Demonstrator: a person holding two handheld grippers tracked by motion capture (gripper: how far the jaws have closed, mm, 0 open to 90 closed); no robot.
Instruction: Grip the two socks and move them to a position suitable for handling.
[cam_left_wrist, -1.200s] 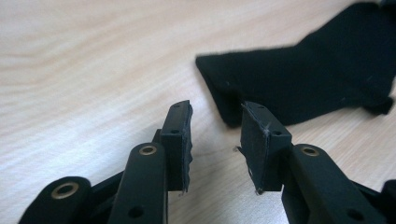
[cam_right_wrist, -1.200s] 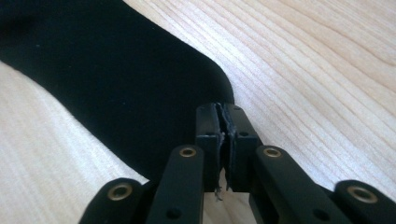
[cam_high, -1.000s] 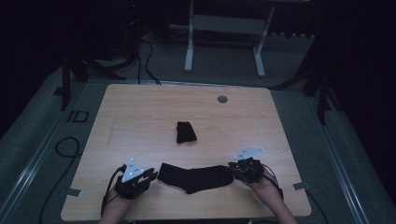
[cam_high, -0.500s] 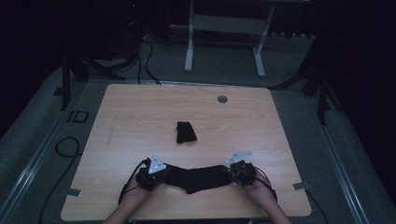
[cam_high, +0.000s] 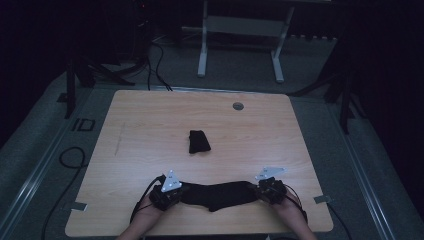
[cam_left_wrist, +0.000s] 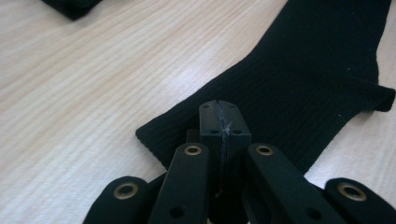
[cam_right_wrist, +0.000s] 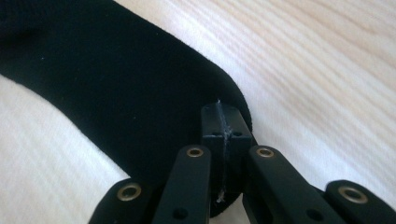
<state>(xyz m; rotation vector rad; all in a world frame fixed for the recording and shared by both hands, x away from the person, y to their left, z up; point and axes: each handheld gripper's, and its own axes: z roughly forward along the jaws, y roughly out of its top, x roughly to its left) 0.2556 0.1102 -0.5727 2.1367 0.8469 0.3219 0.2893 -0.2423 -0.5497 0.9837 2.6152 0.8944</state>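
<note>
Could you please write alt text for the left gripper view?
The left claw, jaws closed, pinches the ribbed cuff end of a black sock lying flat on a light wooden table. A second dark folded item peeks in at the top left corner.
</note>
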